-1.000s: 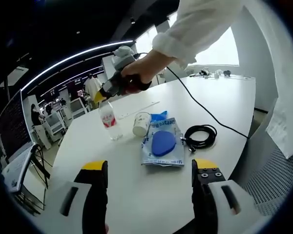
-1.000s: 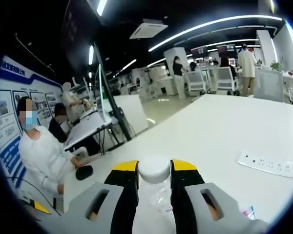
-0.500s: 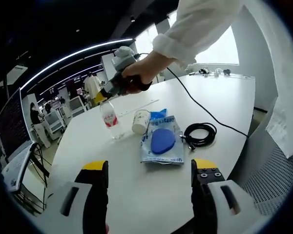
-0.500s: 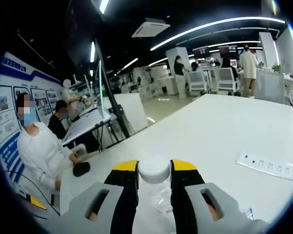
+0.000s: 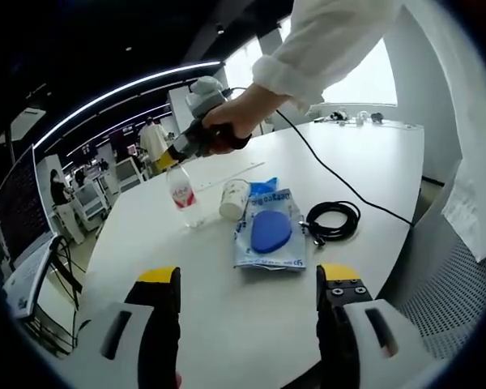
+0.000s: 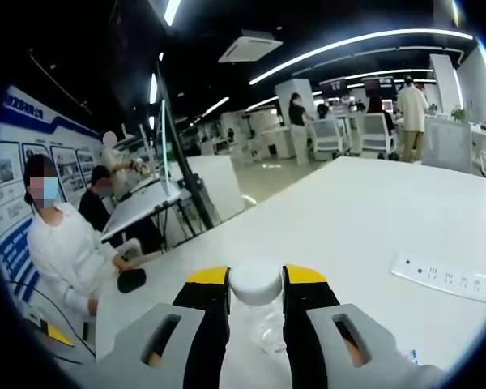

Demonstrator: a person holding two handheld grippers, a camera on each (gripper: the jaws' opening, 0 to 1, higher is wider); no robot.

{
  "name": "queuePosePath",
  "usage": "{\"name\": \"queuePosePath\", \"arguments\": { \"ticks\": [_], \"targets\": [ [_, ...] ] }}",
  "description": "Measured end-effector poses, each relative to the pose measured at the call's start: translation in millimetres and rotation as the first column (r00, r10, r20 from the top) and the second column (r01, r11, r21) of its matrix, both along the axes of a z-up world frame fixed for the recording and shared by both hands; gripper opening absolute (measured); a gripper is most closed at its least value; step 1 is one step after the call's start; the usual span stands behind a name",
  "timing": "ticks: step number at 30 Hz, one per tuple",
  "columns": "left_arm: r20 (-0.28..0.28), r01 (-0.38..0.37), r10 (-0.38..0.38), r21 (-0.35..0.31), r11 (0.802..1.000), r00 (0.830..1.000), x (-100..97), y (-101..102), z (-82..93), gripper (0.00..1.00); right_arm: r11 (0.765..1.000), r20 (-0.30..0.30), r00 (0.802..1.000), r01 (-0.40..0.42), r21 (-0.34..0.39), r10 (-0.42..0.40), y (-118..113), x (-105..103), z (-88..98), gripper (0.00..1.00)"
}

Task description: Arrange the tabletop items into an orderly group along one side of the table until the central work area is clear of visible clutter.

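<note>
In the left gripper view a clear water bottle (image 5: pixel 183 200) with a red label stands on the white table (image 5: pixel 227 292). The right gripper (image 5: pixel 181 150), held by a person's hand, is shut on its neck. Beside it lie a tipped paper cup (image 5: pixel 235 198), a blue packet (image 5: pixel 267 233) and a coiled black cable (image 5: pixel 332 222). My left gripper (image 5: pixel 248 324) is open above the near table edge, well short of them. In the right gripper view the bottle's white cap (image 6: pixel 255 281) sits between the shut jaws of the right gripper (image 6: pixel 255 308).
A white power strip (image 6: pixel 445 279) lies on the table to the right. A black cord (image 5: pixel 340 182) runs from the right gripper across the table. A seated person (image 6: pixel 61 243) and desks are beyond the far edge. A white-sleeved arm (image 5: pixel 324 40) reaches in overhead.
The right gripper view has shifted slightly while the bottle stays clamped. The left gripper has barely moved.
</note>
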State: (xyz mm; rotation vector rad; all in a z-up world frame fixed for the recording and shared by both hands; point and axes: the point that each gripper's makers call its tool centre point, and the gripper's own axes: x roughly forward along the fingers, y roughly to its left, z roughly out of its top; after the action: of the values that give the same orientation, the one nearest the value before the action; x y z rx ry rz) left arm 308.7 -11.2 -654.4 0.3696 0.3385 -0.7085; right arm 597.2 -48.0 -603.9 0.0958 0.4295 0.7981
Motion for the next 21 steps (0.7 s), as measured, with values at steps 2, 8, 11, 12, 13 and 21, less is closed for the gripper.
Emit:
{"name": "queuePosePath", "arguments": {
  "ticks": [2,8,11,12,13,21],
  "targets": [
    [0.002,0.000,0.000,-0.005,1.000,1.000,0.2,-0.3,0.6,0.69,1.000,0.005,1.000,-0.002,0.002,0.002,0.2,0.1,0.7,0.22],
    [-0.002,0.001,-0.001,0.005,1.000,1.000,0.4,-0.2,-1.7,0.69,1.000,0.005,1.000,0.000,0.003,0.000,-0.8,0.0,0.6,0.22],
    [-0.006,0.004,-0.004,0.007,1.000,1.000,0.0,-0.8,-2.4,0.69,1.000,0.013,1.000,-0.003,-0.004,0.003,-1.1,0.5,0.9,0.23],
    [-0.005,0.005,-0.005,0.008,1.000,1.000,0.0,-1.0,-2.4,0.69,1.000,0.011,1.000,-0.004,-0.004,0.004,-0.9,0.7,0.8,0.23],
    [-0.005,0.005,-0.005,0.009,1.000,1.000,0.1,-1.0,-2.6,0.69,1.000,0.010,1.000,-0.006,-0.003,0.006,-0.2,0.6,0.6,0.23],
    [-0.007,-0.002,0.002,0.011,1.000,1.000,0.9,0.3,-2.7,0.69,1.000,-0.038,0.999,0.014,0.005,-0.013,-3.4,1.9,1.1,0.39]
  ]
}}
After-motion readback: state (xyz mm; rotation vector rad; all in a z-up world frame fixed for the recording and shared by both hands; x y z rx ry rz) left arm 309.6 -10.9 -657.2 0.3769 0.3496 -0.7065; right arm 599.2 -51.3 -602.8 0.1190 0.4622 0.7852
